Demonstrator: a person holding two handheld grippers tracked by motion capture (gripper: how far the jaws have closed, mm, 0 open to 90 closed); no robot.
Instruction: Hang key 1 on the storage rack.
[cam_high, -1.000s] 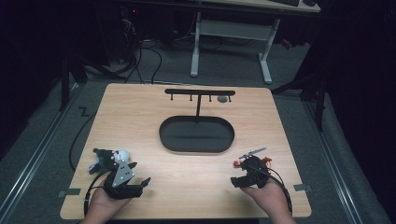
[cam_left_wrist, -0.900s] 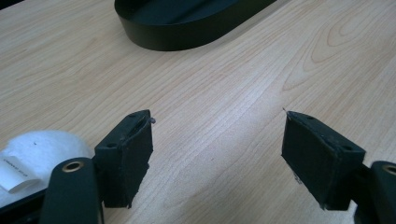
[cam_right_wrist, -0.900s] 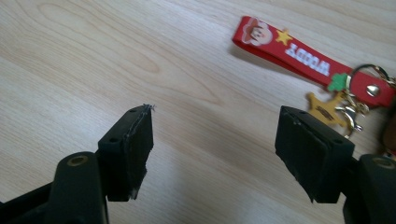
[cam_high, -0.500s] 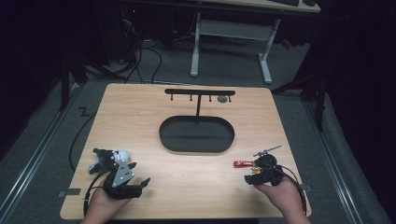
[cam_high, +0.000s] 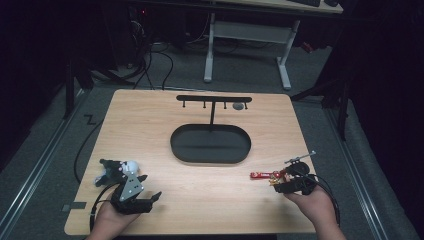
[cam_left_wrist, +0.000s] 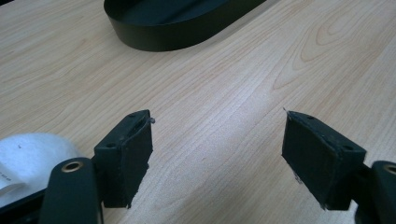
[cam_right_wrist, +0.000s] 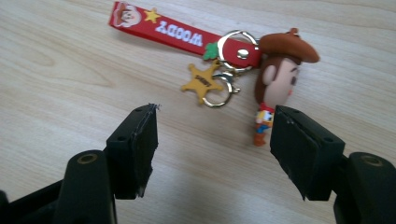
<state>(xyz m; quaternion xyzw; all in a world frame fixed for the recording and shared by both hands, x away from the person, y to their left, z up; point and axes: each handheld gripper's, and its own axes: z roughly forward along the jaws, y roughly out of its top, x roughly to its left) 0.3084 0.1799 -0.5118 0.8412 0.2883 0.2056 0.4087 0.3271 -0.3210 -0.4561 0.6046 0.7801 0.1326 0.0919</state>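
Table (cam_high: 150, 120) brightly lit, surroundings dark, pictures sharp.

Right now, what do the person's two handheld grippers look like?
Both are black. The left gripper carries a grey three-cornered plate on top and a black cable looping behind. The right gripper trails its own black cable. Its fingers are blocky black pads with frayed corners, on rounded arms.

The red strap (cam_right_wrist: 180, 33) of the keychain reads "WOODY", upside down in the right gripper view, at twelve o'clock from the small yellow star badge (cam_right_wrist: 202, 82), whose lettering is too small to read.
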